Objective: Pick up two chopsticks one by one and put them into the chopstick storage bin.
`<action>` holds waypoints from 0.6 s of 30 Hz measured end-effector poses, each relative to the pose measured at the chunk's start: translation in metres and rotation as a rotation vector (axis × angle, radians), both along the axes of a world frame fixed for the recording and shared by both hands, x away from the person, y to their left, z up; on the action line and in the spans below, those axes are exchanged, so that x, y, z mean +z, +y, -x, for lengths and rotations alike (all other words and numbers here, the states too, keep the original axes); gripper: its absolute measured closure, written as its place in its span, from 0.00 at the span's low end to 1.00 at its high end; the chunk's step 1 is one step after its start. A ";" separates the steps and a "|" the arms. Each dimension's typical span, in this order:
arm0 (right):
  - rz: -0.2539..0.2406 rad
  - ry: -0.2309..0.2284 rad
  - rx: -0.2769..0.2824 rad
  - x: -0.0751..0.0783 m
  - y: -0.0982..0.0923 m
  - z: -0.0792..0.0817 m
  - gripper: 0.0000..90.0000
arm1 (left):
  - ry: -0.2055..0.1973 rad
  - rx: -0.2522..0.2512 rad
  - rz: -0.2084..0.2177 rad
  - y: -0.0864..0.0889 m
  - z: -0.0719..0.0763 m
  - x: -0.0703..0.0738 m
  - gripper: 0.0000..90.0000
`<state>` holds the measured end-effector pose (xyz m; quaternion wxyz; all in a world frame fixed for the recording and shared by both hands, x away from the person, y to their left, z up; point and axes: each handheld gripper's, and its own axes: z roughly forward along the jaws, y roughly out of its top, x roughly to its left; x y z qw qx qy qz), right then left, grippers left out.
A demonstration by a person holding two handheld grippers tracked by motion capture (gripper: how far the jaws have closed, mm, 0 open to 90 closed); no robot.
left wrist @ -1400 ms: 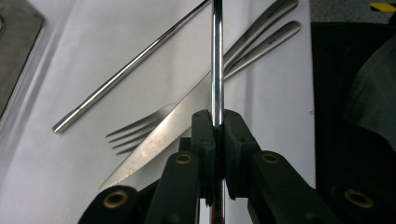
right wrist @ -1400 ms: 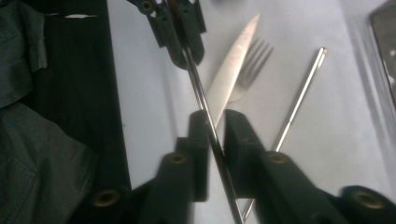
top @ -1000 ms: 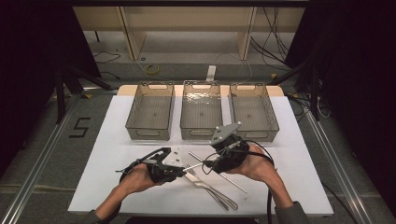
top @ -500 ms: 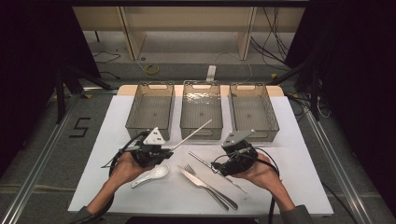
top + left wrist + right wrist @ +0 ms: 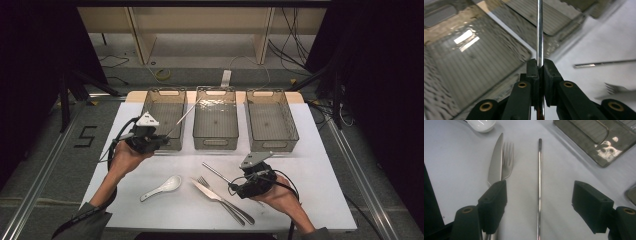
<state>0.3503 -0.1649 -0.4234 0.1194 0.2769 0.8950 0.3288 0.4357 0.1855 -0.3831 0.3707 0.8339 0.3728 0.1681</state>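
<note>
From above, my left tool [image 5: 150,136] pinches a thin metal rod [image 5: 183,118] that slants up and away over the left bin [image 5: 165,120].

Along my left tool [image 5: 539,71], the shiny rod [image 5: 539,30] runs straight ahead.

My right tool [image 5: 539,202], jaws just opening, straddles a second rod [image 5: 539,182] lying lengthwise on the table [image 5: 454,157].

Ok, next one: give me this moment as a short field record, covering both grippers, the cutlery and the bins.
left gripper: shut on a metal chopstick, held up by the left bin, its tip reaching toward the middle bin
right gripper: open, low over the table, jaws either side of a second chopstick lying flat, not pressing on it
on table: white spoon, knife and fork side by side
bins: three clear ones in a row, including the right bin; nothing visible inside them
</note>
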 end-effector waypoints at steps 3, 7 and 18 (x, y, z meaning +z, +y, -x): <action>-0.003 0.008 -0.002 -0.002 -0.001 0.001 0.32 | 0.003 0.042 0.000 0.005 -0.013 0.004 0.93; -0.012 0.018 -0.002 -0.005 -0.002 0.003 0.31 | 0.020 0.087 0.014 0.012 -0.029 0.003 0.93; -0.046 0.001 -0.014 -0.005 -0.006 0.012 0.30 | 0.034 0.171 0.016 0.014 -0.062 0.000 0.93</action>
